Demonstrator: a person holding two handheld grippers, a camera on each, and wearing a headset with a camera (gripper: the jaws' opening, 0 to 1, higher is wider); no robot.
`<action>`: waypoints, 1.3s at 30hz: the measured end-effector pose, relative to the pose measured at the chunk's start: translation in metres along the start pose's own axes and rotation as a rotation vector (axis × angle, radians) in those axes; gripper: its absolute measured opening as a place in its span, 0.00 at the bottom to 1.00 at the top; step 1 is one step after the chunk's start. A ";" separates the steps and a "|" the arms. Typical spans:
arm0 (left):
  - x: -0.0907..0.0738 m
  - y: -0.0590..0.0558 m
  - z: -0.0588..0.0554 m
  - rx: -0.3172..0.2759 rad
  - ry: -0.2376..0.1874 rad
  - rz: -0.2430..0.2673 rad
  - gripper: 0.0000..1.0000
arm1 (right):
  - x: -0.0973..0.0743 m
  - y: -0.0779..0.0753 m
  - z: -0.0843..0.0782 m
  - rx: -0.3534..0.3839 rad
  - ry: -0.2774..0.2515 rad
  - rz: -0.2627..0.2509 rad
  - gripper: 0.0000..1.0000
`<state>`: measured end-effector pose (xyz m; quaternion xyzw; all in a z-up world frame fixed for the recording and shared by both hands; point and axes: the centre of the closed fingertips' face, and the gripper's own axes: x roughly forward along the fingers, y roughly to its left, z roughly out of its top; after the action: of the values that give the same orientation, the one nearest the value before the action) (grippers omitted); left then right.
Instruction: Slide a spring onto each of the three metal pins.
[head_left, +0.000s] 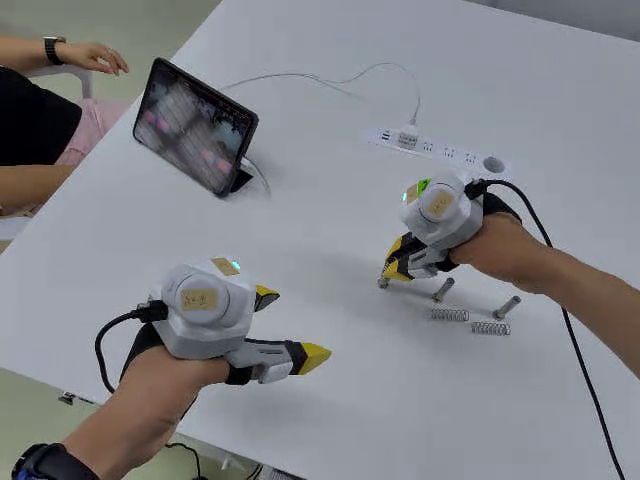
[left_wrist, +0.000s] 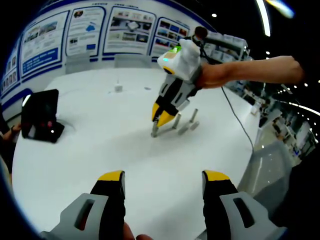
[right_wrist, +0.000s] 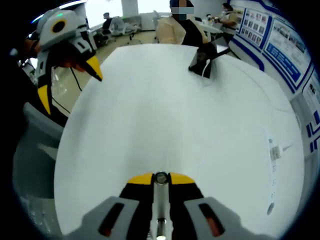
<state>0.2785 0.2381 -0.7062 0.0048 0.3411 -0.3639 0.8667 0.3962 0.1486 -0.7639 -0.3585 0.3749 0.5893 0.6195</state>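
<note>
Head view first: my right gripper is down on the right half of the white table, jaws pinched shut on the held pin, whose free end meets the tabletop. Just right of it stand the middle pin and the right pin, apart from each other. On their near side the left spring and the right spring lie flat, close together, with nothing gripping them. My left gripper hangs over the near left of the table, well apart from all that, jaws spread wide with nothing between them. At the far side I see a power strip, and to the left a propped tablet
</note>
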 end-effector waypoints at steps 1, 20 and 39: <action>0.000 0.001 -0.001 -0.002 0.001 0.001 0.63 | 0.001 0.000 -0.001 -0.002 0.003 0.001 0.12; -0.002 0.004 -0.002 -0.013 0.000 0.013 0.63 | 0.012 0.003 -0.006 0.016 0.014 0.024 0.13; -0.003 -0.001 0.004 0.000 -0.015 0.004 0.63 | -0.012 0.005 0.001 0.099 -0.042 -0.012 0.31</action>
<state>0.2785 0.2377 -0.7009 0.0025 0.3346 -0.3622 0.8700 0.3912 0.1438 -0.7531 -0.3173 0.3885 0.5735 0.6477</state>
